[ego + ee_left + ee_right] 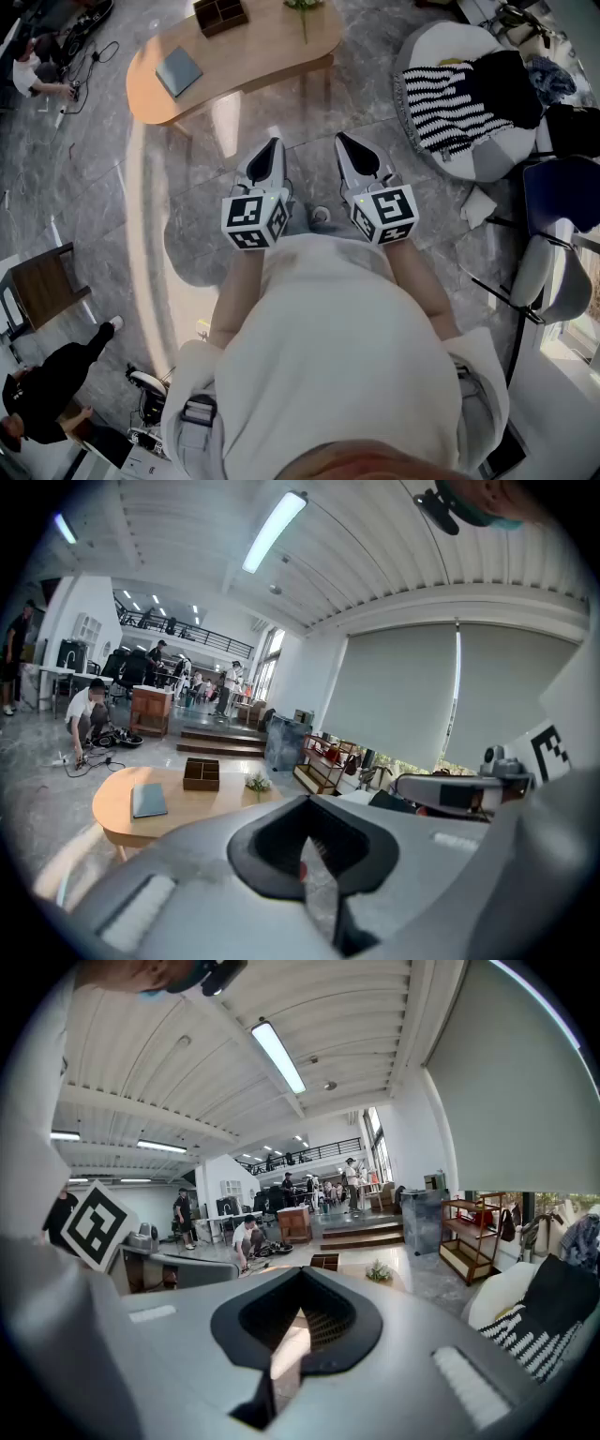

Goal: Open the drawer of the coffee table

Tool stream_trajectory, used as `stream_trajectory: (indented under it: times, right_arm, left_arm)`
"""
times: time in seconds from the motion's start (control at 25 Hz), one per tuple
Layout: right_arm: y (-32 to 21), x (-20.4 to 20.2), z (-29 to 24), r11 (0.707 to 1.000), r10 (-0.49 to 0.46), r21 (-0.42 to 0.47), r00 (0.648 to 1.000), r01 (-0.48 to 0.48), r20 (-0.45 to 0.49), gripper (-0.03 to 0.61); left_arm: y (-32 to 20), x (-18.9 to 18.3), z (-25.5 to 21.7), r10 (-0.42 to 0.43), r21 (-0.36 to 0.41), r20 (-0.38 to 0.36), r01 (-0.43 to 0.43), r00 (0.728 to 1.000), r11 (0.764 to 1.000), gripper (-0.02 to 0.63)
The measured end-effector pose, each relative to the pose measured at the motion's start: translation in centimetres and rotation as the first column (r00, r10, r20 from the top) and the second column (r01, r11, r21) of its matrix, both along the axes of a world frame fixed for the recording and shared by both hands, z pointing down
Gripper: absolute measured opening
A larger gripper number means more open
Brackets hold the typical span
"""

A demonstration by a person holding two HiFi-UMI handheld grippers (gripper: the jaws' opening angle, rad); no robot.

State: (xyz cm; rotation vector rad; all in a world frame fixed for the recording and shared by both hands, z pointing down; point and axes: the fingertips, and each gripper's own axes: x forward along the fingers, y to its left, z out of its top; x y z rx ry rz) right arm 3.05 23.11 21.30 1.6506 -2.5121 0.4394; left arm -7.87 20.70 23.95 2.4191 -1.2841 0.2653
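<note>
The coffee-table bench [258, 52] stands well ahead, and its drawer is not visible from here. The left gripper [272, 148] has its jaws pressed together on nothing, and so does the right gripper [343, 141]. If they arrive still closed, they will likely skid off the drawer front or shove the bench, shifting the notebook [178, 70] on top.

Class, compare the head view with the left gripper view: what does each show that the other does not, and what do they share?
Head view only: a striped throw over a round seat, a dark wooden chair and a bystander in black.
Left gripper view only: the ceiling strip light, pale window blinds and a shelf rack.
Both: the oval coffee table bearing a blue notebook, a dark compartment box and a small plant.
</note>
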Motion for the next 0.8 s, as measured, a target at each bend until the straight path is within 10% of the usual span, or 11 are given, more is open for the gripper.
stream_trajectory:
  times: [0.8]
  right_arm:
    - [6.4,-1.3,-0.3,0.997,-0.071,0.013,0.997,0.071,0.027,0.002]
  left_arm:
    - [6.5,-1.9,-0.5,-0.053,0.019,0.030,0.053,0.998,0.998,0.002]
